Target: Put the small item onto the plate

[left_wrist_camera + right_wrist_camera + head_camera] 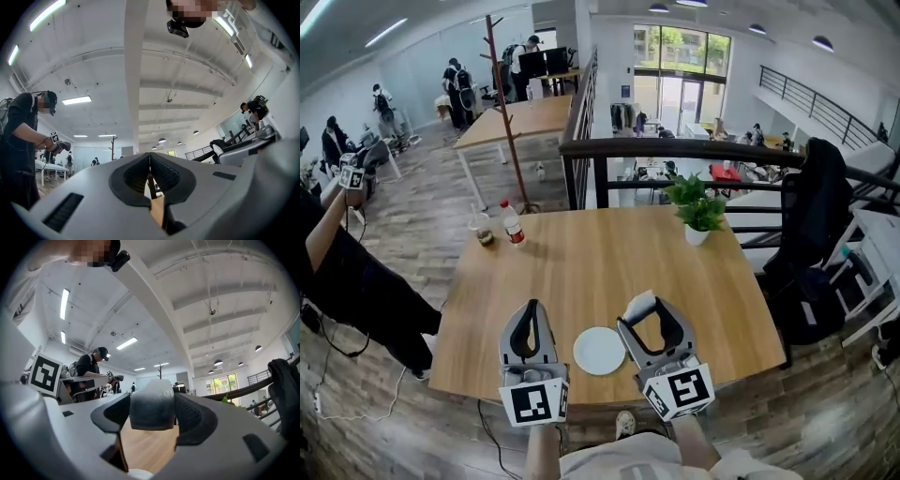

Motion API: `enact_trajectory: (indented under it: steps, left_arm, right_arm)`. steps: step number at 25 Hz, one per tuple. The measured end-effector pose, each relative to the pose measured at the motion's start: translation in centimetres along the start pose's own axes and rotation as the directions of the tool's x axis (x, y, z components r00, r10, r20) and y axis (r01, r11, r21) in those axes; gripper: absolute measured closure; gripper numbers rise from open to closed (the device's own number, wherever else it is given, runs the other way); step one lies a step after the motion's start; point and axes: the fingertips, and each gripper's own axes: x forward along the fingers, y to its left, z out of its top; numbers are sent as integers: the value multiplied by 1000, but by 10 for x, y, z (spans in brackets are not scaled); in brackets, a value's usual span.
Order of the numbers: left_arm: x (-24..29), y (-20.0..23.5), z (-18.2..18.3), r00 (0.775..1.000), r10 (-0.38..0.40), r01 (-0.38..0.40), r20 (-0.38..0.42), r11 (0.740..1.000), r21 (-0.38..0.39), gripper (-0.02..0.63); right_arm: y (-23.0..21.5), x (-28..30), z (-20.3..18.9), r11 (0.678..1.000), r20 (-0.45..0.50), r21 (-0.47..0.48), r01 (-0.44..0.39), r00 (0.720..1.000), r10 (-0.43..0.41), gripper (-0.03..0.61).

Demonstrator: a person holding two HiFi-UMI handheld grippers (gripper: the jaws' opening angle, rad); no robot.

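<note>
A white round plate (599, 350) lies on the wooden table (591, 272) near its front edge, between my two grippers. My right gripper (646, 307) stands just right of the plate, tilted upward, shut on a small whitish-grey block (152, 405) that fills the gap between its jaws; the small block (639, 304) also shows at the jaw tips in the head view. My left gripper (528, 323) stands just left of the plate, also pointing up, its jaws closed with nothing between them (150, 172).
A green potted plant (697, 212) stands at the table's far right. A red-capped bottle (513, 223) and a cup (482, 230) stand at the far left corner. A black railing (675, 150) runs behind the table; a person (356, 272) stands at its left.
</note>
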Motion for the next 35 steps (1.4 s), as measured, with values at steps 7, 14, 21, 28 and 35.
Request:
enact_trajectory:
  steps: [7,14,21,28,35]
  left_arm:
    - [27,13,-5,998,62,-62,15,998,17,606]
    - [57,27,-3,996,76,-75,48,997,-18,606]
    - [63,14,-19,999,52,-51,16,997,-56,606]
    - [47,-3,-58,995,60,-62,-75,998,-21,606]
    - [27,2,-112,969,135,-132,-206,991,28,606]
  right_arm:
    - [-28,38,8,999,35,-37,-37,999,39,275]
    - [-38,52,15,999,40,-45,-23,999,25,276]
    - [-36,55,1,999,-17,-31,-42,999,41,275]
    - [-21,74,-33,988,-193,12,-156,969,155,275]
    - [27,90,-154,915,-535,95,-392,755,379,275]
